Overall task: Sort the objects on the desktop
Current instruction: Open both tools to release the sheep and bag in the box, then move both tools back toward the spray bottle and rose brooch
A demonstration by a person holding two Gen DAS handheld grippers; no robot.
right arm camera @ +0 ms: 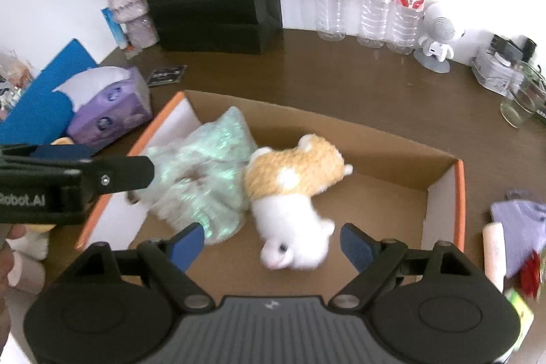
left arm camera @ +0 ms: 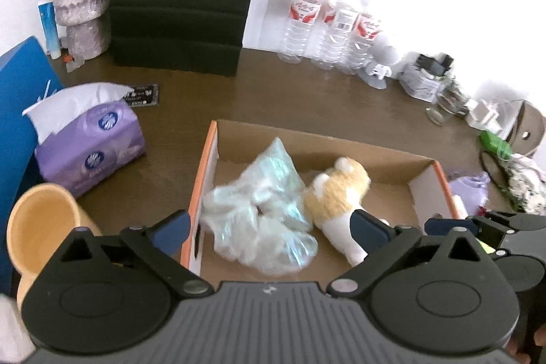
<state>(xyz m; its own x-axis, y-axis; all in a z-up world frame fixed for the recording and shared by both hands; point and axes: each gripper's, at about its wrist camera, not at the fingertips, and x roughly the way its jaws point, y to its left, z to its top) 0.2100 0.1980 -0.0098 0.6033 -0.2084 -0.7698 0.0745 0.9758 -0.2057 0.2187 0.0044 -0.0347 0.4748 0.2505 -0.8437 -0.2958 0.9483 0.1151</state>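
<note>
Both tongs gape wide, empty: left gripper (left arm camera: 269,229) over crumpled plastic bag (left arm camera: 261,214), right gripper (right arm camera: 271,243) over plush toy (right arm camera: 290,190) in cardboard box (right arm camera: 443,193); lift clear, then fetch outside clutter.

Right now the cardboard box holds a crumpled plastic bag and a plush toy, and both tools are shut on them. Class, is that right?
Not quite. The box does hold the plastic bag and plush toy, but both wrist views show the left tool and right tool open, gripping nothing.
</note>
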